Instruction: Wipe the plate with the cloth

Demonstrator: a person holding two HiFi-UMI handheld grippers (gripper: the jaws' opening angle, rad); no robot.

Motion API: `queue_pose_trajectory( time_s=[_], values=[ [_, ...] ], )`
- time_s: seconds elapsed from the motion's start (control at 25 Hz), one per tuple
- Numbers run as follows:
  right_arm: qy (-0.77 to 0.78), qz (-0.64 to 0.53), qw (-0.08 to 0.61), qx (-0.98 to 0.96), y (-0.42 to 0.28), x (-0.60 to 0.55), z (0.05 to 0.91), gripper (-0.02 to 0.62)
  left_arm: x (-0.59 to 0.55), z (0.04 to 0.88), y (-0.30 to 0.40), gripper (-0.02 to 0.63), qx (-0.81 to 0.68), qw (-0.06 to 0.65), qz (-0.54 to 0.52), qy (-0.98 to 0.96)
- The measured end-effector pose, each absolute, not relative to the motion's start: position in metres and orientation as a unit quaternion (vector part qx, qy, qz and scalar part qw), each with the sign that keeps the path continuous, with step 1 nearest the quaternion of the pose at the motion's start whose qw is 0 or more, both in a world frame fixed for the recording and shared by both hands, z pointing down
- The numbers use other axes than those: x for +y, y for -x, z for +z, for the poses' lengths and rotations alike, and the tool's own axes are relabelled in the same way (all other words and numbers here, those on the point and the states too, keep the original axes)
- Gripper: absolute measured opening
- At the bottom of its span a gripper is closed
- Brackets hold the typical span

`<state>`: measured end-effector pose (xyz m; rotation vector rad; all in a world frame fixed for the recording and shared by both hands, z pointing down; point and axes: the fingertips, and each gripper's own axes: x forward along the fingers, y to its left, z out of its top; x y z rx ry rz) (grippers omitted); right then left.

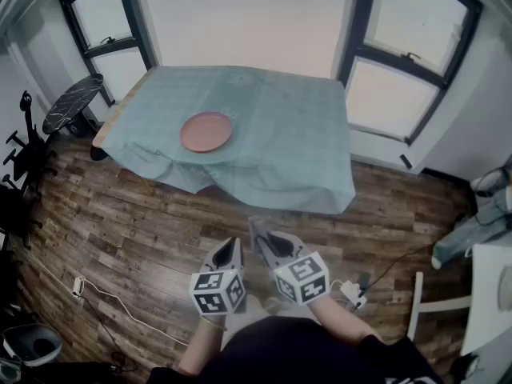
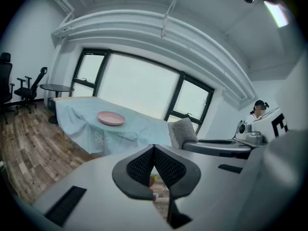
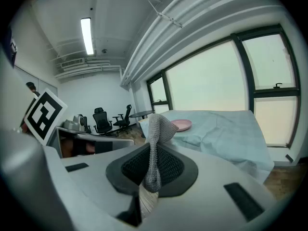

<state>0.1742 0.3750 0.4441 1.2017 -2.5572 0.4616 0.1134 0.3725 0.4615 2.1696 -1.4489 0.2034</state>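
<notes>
Right gripper (image 3: 153,154) pinching grey knitted cloth (image 3: 157,127), round pink plate (image 1: 206,131)

Pink plate (image 1: 206,131) on draped table (image 1: 298,126)

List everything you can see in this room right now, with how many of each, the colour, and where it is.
plate: one, pink, on the covered table, left of its middle
tablecloth: one, light blue, draped over the table
round side table: one, dark, left of the table
office chair: at least one, black, far left
floor: wood planks, brown
cable: one, white, on the floor at lower left
cloth: one, grey knit, pinched in the right hand-held gripper
left hand-held gripper: one, grey, jaws together, empty
right hand-held gripper: one, grey, jaws shut on the cloth
</notes>
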Motion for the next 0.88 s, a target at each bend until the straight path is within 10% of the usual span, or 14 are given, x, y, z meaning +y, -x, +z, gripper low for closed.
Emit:
queue_pose_trajectory(
  time_s=[0.88],
  values=[
    [-0.38, 0.153, 0.119, -0.904, -0.181, 0.398, 0.441, 0.034, 0.403, 0.467, -0.115, 0.014, -0.556, 0.279, 0.055, -0.781]
  ],
)
